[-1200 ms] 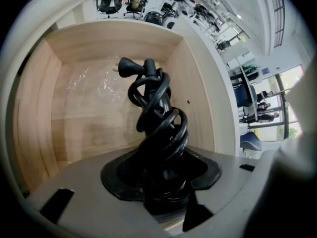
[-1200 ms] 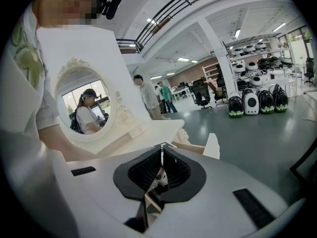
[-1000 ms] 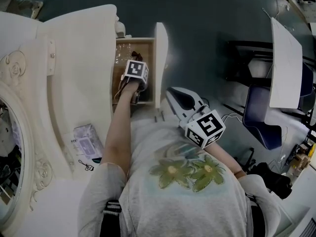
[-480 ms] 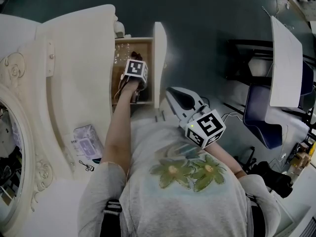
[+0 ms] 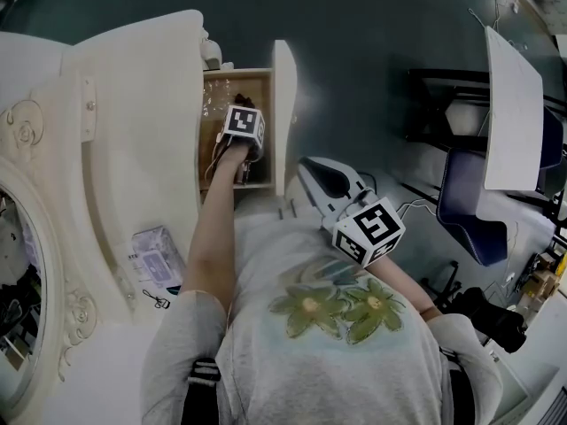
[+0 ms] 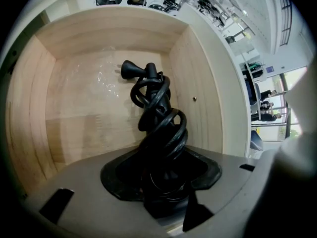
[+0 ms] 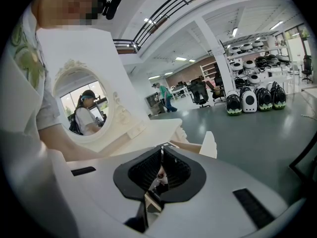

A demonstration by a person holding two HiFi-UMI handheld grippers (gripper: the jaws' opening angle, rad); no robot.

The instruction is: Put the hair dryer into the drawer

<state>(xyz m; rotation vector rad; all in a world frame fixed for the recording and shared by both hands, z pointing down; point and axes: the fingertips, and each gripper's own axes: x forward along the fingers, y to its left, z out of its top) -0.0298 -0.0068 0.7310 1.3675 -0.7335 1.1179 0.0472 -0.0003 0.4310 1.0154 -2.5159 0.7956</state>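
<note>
Grey-green floor (image 5: 372,25) runs round a white, carved dressing surface (image 5: 133,104), and one drawer (image 5: 285,104) of it is pulled out towards the person standing over it.

Left tongs (image 5: 244,137) point steeply down into that drawer. Seen from their own camera, they (image 6: 163,200) are spread wide and clamped on the black end of the hair dryer (image 6: 159,177), which fills the gap between them. From that end the cord (image 6: 158,118), wound into a tight black coil, runs on towards twelve o'clock. It finishes in the plug (image 6: 130,69), close above the pale wooden bottom (image 6: 79,113) of the drawer. So the hair dryer is inside the drawer and in the grip; I cannot tell whether it rests on the wood. The drawer's side walls rise at nine and three o'clock of the coil, and its far wall at twelve.

Right tongs (image 5: 307,166) hang in front of the person's shirt, at about four o'clock of the drawer and well apart from it. They are pressed together with nothing between them (image 7: 159,168). Beyond them their camera catches the oval mirror (image 7: 81,103) at ten o'clock.

Farther out, a wrapped packet (image 5: 158,255) lies on the surface at seven o'clock of the drawer, with a small black clip (image 5: 156,299) just beside it at six. A dark chair (image 5: 474,211) stands on the floor at three o'clock of the right tongs.
</note>
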